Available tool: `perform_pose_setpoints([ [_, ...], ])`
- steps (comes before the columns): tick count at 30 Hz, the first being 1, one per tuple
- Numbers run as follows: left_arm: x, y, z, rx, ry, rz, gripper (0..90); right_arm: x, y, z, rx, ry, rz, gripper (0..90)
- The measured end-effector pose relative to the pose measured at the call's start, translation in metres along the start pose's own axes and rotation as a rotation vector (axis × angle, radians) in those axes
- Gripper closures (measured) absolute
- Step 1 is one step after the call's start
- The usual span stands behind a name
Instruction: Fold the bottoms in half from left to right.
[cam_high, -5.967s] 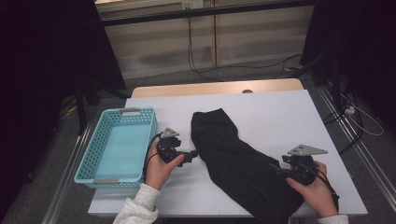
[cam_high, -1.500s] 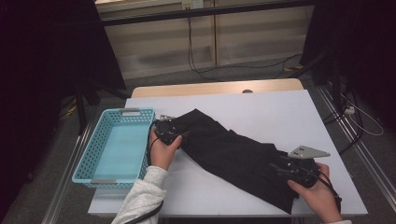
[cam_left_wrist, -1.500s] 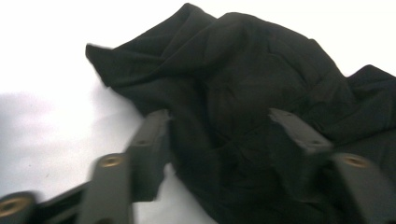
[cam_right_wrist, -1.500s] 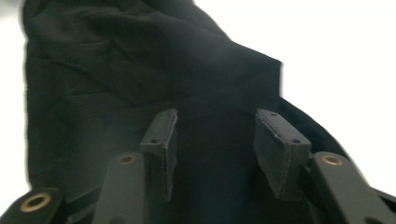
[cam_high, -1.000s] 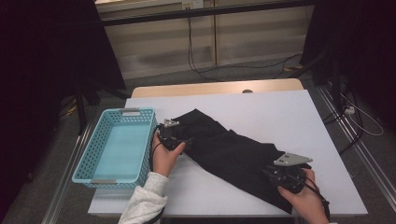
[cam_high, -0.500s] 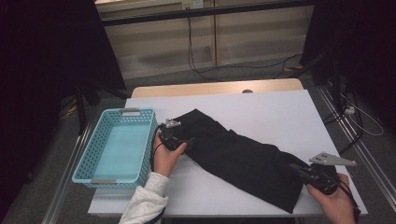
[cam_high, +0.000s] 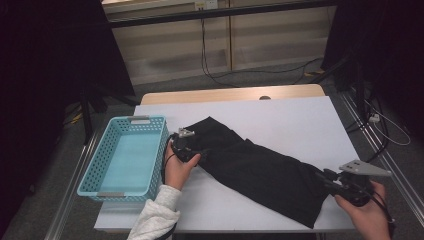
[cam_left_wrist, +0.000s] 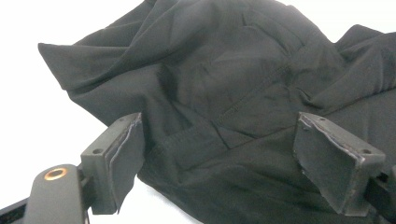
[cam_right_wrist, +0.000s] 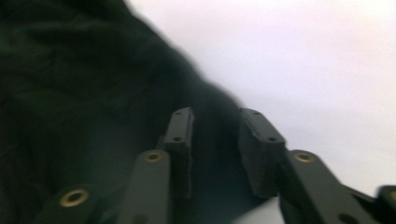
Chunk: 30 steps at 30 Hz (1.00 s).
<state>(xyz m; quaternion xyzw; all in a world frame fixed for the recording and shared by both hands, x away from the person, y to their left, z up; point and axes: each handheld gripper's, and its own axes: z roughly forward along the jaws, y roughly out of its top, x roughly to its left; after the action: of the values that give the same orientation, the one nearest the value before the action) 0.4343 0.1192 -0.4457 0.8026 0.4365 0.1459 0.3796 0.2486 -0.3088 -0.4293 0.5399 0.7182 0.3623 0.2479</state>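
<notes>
A black garment (cam_high: 260, 170) lies stretched out diagonally on the white table (cam_high: 300, 125), from its crumpled upper-left end to the front right. My left gripper (cam_high: 197, 150) rests at the crumpled left end. In the left gripper view its jaws (cam_left_wrist: 224, 158) stand wide open, with folds and a seam of the garment (cam_left_wrist: 233, 79) between and beyond them. My right gripper (cam_high: 325, 179) sits at the garment's lower-right end, near the table's right edge. In the right gripper view, which is blurred, the right gripper (cam_right_wrist: 217, 140) has its jaws parted over the edge of the cloth (cam_right_wrist: 70, 93).
A light blue plastic basket (cam_high: 122, 162) stands at the table's left edge, close beside my left hand. Bare white tabletop lies behind the garment and to its right. Metal rails run along the floor on both sides of the table.
The bunched garment has been pulled out into a long diagonal strip. In the last second my right gripper moved right and its jaws parted. The left gripper stayed at the left end.
</notes>
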Motion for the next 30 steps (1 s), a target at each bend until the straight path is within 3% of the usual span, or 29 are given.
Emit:
perform_pose_setpoints([
  [1, -0.001, 0.000, 0.000, -0.001, 0.001, 0.002, 17.6, 0.009, -0.002, 0.011, 0.031, 0.018, -0.019, 57.8],
  [4, -0.002, 0.001, 0.001, 0.003, -0.004, 0.007, 17.5, 0.016, -0.004, 0.022, 0.067, 0.011, -0.050, 54.5],
  [5, -0.002, 0.001, 0.001, 0.005, -0.005, 0.010, 17.4, 0.019, -0.005, 0.027, 0.088, -0.018, -0.076, 64.6],
  [6, -0.002, 0.001, 0.002, 0.008, -0.005, 0.014, 17.4, 0.019, -0.005, 0.027, 0.088, -0.018, -0.076, 64.6],
  [8, -0.002, 0.001, 0.003, 0.004, -0.006, 0.008, 17.4, 0.015, -0.005, 0.026, 0.084, -0.028, -0.092, 81.1],
  [10, 0.000, 0.001, 0.003, 0.008, -0.004, 0.016, 17.3, 0.006, -0.003, 0.022, 0.080, -0.013, -0.069, 89.8],
  [13, 0.002, 0.000, 0.003, 0.013, -0.001, 0.012, 17.3, -0.010, -0.002, 0.022, 0.088, -0.023, -0.036, 90.0],
  [18, 0.005, -0.003, -0.002, 0.012, -0.003, 0.005, 17.3, -0.023, -0.002, 0.023, 0.072, -0.046, 0.002, 90.0],
  [19, 0.006, -0.004, -0.004, 0.013, 0.002, 0.002, 17.3, -0.027, -0.002, 0.024, 0.079, -0.048, 0.015, 80.0],
  [20, 0.007, -0.004, -0.006, 0.015, -0.002, 0.004, 17.3, -0.027, -0.002, 0.024, 0.079, -0.048, 0.015, 80.0],
  [23, 0.006, -0.005, -0.008, 0.013, -0.006, 0.004, 17.1, -0.028, 0.001, 0.025, 0.095, -0.076, -0.002, 68.6],
  [25, 0.005, -0.005, -0.008, 0.014, -0.018, 0.005, 17.0, -0.029, 0.004, 0.026, 0.074, -0.061, 0.014, 59.6],
  [30, 0.006, -0.005, -0.010, 0.011, -0.016, 0.000, 17.0, -0.032, 0.002, 0.038, 0.078, -0.041, 0.042, 52.2],
])
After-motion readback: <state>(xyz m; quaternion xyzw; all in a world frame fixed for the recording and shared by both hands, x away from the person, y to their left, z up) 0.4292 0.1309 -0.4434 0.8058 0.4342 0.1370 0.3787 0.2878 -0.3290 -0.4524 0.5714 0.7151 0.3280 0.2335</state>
